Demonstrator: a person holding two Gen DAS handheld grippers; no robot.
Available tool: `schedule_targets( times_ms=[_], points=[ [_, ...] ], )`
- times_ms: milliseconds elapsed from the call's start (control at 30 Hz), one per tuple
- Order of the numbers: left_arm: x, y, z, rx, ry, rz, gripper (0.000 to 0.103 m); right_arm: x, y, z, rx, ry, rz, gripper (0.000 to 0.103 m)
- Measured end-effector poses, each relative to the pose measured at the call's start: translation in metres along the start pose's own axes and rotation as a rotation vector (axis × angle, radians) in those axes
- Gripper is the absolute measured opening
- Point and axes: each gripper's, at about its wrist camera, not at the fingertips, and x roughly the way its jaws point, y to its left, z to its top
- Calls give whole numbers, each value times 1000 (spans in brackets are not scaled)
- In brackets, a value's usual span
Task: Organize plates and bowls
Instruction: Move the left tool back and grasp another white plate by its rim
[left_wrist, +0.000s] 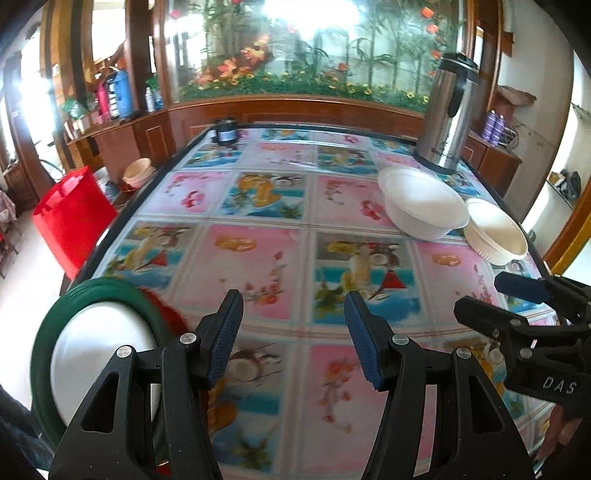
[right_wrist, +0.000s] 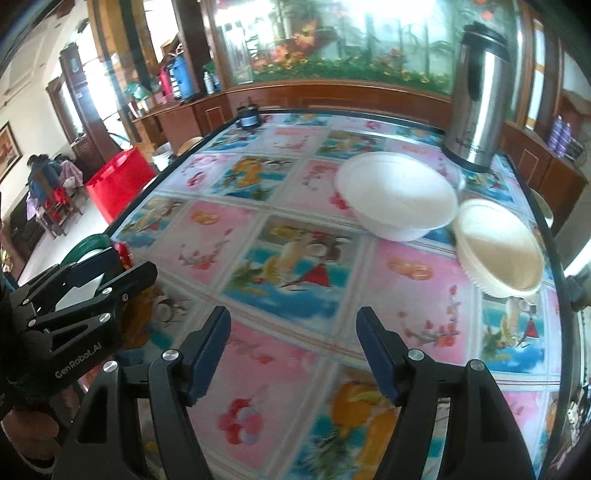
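While both grippers' fingers (left_wrist: 225, 332) empty, half apart: large white bowl (left_wrist: 421, 201) touching ribbed cream bowl (left_wrist: 495, 230).

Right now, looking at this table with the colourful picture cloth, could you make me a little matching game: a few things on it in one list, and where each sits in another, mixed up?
Things:
1. tall shiny steel urn
2. large white round bowl
3. cream ribbed bowl
4. green-rimmed white plate

Places:
A. near left edge of the table
B. far right corner
C. at the right edge, nearest of the two bowls
D. just in front of the urn

Pairs: 1-B, 2-D, 3-C, 4-A
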Motion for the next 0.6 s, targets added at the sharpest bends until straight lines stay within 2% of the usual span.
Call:
schedule_targets(
  times_ms=[333, 600],
  points=[
    [42, -45, 45, 24, 31, -52, 57, 19, -70, 22, 83, 21, -44, 71],
    [84, -73, 84, 13, 78, -73, 57, 34, -110, 61, 98, 32, -45, 71]
  ],
)
